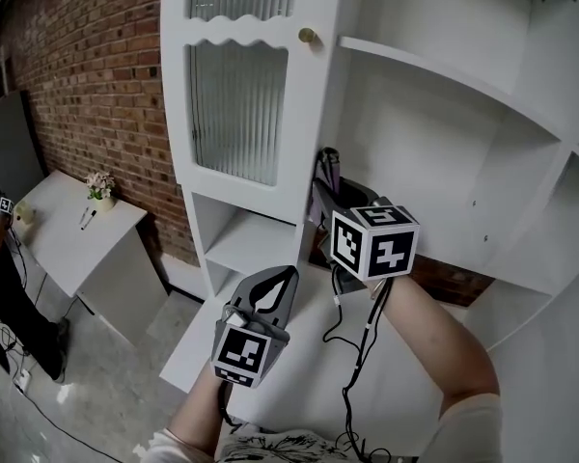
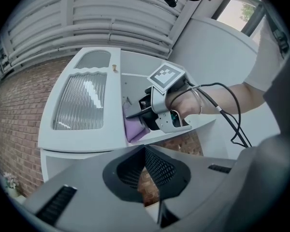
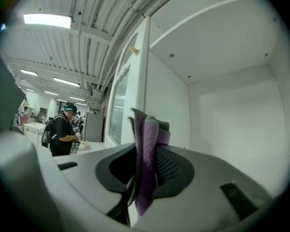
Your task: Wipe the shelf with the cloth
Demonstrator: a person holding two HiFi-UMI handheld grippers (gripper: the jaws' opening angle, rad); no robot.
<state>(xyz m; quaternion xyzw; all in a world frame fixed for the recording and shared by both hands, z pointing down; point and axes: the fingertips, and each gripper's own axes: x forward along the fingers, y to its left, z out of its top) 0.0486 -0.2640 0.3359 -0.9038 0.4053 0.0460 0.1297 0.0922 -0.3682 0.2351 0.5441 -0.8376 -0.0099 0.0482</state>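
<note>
My left gripper (image 1: 270,292) hangs low and nearest me, jaws together on nothing. Farther out, my right gripper (image 3: 144,129) pinches the purple cloth (image 3: 146,163) between its jaws, inside the white shelf (image 1: 434,70), near its side wall.

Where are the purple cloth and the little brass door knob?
cloth (image 3: 146,158), right gripper view, its hanging middle fold.
knob (image 1: 308,36), head view, its round front.

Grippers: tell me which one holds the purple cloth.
The right gripper: its jaws clamp the purple cloth. The left gripper is shut, with nothing between its jaws.
</note>
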